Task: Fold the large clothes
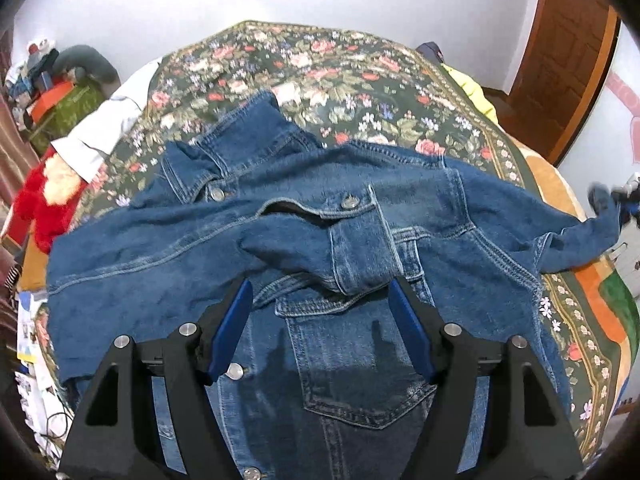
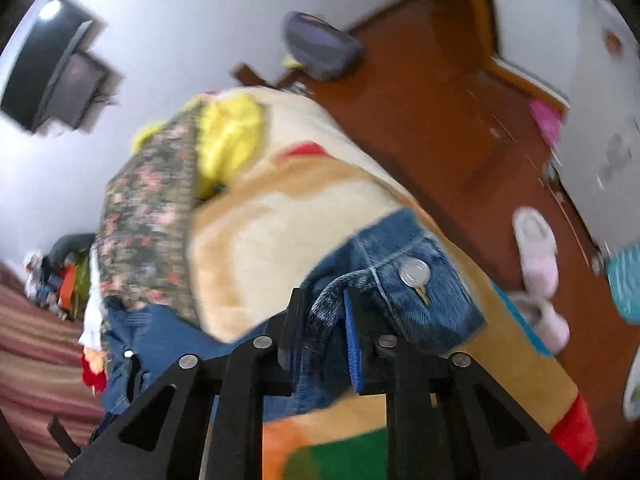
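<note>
The left gripper (image 1: pixel 322 292) is pointed steeply down over the bed (image 1: pixel 344 76), with its blue-padded fingers (image 1: pixel 234 328) spread wide and nothing pinched between them. The jacket (image 1: pixel 168 240) is spread across the floral cover, its collar toward the far edge and its front pocket (image 1: pixel 360 364) directly under the gap between the fingers. One cuff (image 1: pixel 360 252) is folded across the chest and is seen just past the fingertips, between them but not pressed by either pad.

The right gripper (image 2: pixel 320 300) is tilted down and rolled to one side at the bed's right edge, above the beige blanket (image 2: pixel 280 216). Its fingers are closed on the other cuff (image 2: pixel 404 280): denim is bunched between the pads, and the cuff's metal button (image 2: pixel 415 272) is seen just beyond the right finger. In the left view that sleeve is stretched out toward the right edge of the bed. The right view is blurred
</note>
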`<state>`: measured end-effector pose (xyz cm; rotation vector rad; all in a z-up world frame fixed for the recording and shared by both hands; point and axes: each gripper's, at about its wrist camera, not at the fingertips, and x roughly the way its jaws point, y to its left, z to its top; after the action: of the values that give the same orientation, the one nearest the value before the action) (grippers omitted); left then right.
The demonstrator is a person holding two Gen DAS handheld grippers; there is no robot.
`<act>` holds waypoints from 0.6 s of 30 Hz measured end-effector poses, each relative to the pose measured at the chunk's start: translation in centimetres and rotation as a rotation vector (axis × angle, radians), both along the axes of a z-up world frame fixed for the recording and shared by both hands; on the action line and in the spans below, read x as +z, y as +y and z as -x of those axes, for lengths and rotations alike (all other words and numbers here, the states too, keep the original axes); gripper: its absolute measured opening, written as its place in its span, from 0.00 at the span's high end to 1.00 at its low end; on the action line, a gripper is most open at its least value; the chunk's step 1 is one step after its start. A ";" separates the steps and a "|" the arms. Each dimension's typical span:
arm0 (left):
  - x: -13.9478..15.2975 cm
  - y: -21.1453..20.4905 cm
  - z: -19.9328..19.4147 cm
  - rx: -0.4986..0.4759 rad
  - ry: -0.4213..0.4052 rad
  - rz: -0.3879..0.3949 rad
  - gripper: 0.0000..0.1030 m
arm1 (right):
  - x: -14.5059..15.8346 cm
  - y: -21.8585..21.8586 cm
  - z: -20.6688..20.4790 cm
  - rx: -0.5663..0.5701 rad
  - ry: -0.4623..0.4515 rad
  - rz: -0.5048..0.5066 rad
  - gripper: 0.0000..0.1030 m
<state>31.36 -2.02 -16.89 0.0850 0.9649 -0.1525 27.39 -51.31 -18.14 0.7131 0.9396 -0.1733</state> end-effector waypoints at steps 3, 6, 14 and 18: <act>1.0 0.6 0.3 0.012 -0.027 0.010 0.32 | 4.1 3.5 -2.0 0.108 -0.086 0.055 0.86; 1.7 1.5 0.5 0.030 -0.044 0.033 0.32 | 8.3 8.2 -3.8 0.226 -0.181 0.090 0.87; 3.0 6.4 2.1 0.116 -0.079 0.067 0.32 | 15.5 23.9 -7.3 0.579 -0.387 0.048 0.93; 2.8 8.6 2.5 0.138 -0.044 0.112 0.32 | 16.0 30.4 -7.2 0.680 -0.406 0.119 0.93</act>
<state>28.87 6.61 -14.10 -0.0805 0.9132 -0.0769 34.54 -20.87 -2.10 0.2714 0.7256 0.4959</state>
